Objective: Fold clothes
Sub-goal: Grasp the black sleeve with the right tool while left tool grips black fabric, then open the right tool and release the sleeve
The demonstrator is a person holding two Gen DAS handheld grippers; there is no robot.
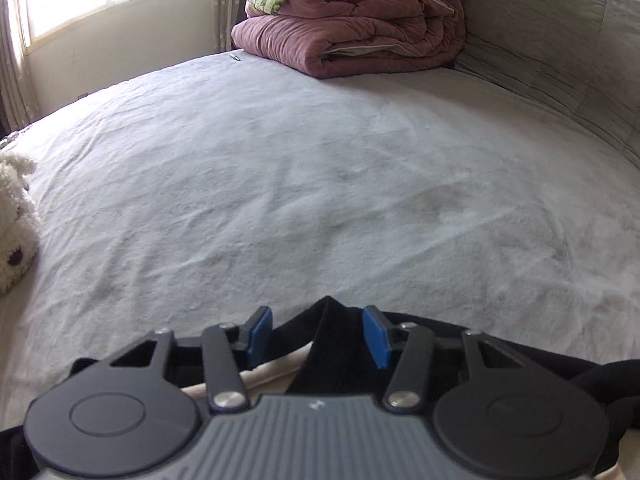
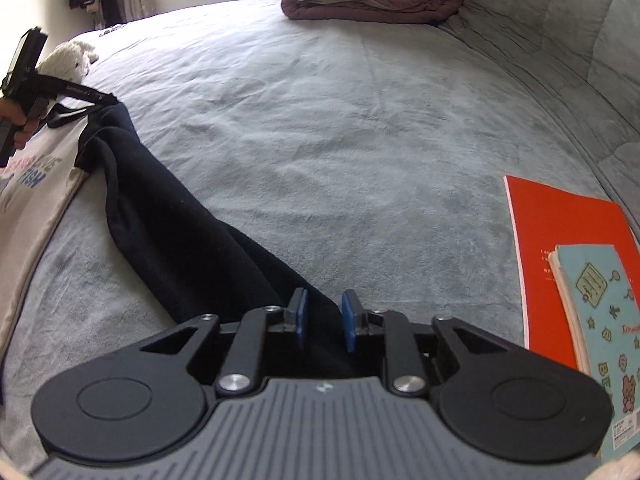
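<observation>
A cream shirt (image 2: 38,184) with black sleeves and printed letters lies on the grey bed sheet (image 2: 340,140). One black sleeve (image 2: 180,216) stretches from the shirt's shoulder to my right gripper (image 2: 323,320), whose blue pads sit close either side of the cuff. My left gripper (image 1: 318,336) has its blue pads apart, with a fold of black fabric (image 1: 332,344) rising between them. The left gripper also shows in the right wrist view (image 2: 60,92) at the shirt's shoulder.
A folded maroon quilt (image 1: 352,36) sits at the far end of the bed. A white plush toy (image 1: 14,216) lies at the left edge. A red book (image 2: 560,248) and a light-blue notebook (image 2: 600,340) lie at the right.
</observation>
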